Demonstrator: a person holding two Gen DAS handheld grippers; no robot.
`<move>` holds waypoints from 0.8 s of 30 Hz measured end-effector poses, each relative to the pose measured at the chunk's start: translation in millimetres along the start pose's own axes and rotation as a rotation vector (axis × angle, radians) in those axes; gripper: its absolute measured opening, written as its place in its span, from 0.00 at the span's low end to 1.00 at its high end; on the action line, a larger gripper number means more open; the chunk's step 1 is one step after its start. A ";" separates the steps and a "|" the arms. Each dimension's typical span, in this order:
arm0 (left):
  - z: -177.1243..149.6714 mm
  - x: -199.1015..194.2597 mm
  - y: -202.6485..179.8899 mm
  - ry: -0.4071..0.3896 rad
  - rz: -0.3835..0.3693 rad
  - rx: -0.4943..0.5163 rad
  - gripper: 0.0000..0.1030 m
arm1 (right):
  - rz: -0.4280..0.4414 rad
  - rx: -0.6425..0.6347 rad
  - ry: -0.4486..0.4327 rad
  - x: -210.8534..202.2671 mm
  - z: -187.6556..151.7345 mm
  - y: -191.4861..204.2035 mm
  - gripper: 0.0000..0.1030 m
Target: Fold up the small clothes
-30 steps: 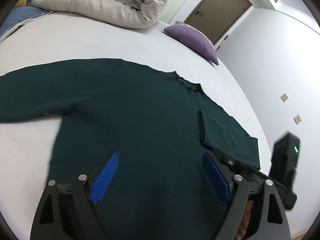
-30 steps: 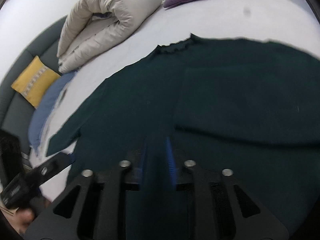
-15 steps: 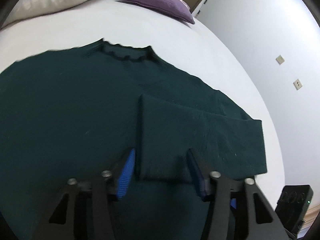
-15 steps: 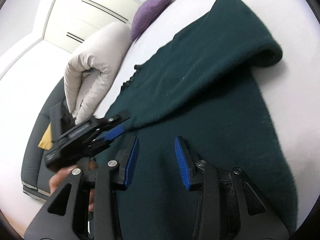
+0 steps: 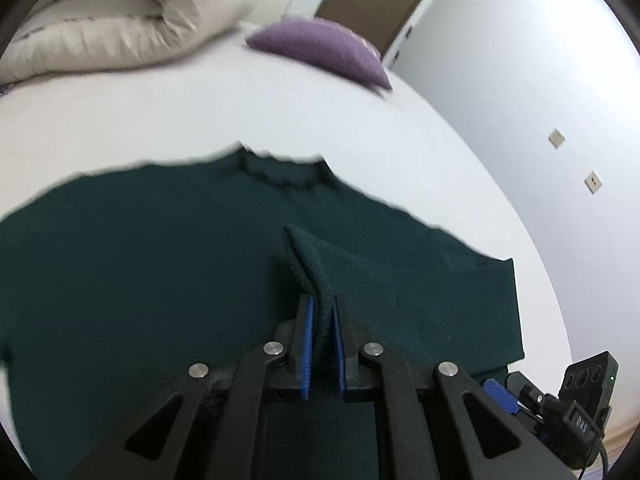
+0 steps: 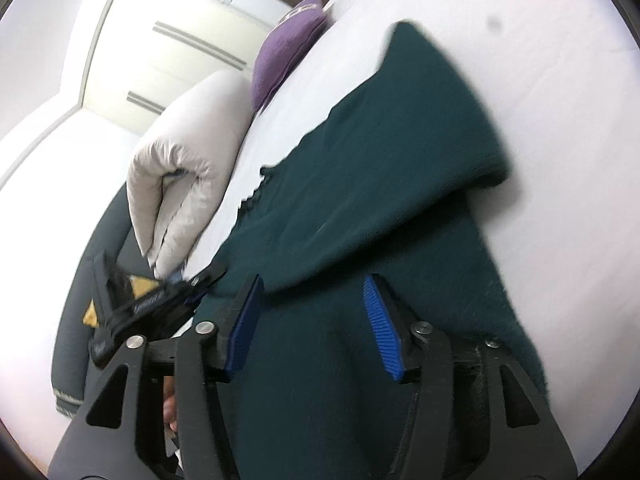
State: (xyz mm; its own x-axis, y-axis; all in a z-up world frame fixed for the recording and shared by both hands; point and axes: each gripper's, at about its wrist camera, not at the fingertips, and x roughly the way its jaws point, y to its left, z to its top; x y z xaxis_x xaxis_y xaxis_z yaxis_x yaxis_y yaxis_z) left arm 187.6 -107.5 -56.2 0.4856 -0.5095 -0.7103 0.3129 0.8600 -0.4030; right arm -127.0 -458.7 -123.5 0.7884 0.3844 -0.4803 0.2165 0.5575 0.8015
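While the sweater (image 5: 168, 264) lies flat on the bed (image 5: 240, 112), we pinch its folded sleeve cuff (image 5: 316, 276).
Our left claw (image 5: 320, 332) has just closed on that cuff, so we can carry it; our right claw (image 6: 316, 320) has been opening and hovers empty over the hem.

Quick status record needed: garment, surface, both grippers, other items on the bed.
garment: dark green sweater, spread flat, one sleeve folded across the body
surface: white bed
left gripper: just closed, shut on the sleeve cuff
right gripper: jaws opening, over the sweater, nothing gripped
other: purple pillow, rolled duvet
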 end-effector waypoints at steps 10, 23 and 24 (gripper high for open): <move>6.0 -43.0 90.9 -0.160 0.094 -0.149 0.09 | -0.001 0.158 -0.065 5.0 31.6 -4.9 0.59; -18.6 -12.2 93.3 -0.087 0.100 -0.098 0.09 | -0.002 0.297 -0.141 4.5 51.8 -35.0 0.47; -19.2 -13.1 91.6 -0.088 0.100 -0.097 0.09 | -0.003 0.301 -0.142 3.8 51.5 -37.0 0.45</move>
State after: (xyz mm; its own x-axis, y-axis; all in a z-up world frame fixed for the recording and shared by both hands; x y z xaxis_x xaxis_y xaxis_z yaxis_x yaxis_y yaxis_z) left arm 194.2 -21.5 -94.9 0.5810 -0.4183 -0.6981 0.1817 0.9028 -0.3897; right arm -102.4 -515.8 -136.6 0.8550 0.2650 -0.4458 0.3632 0.3077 0.8794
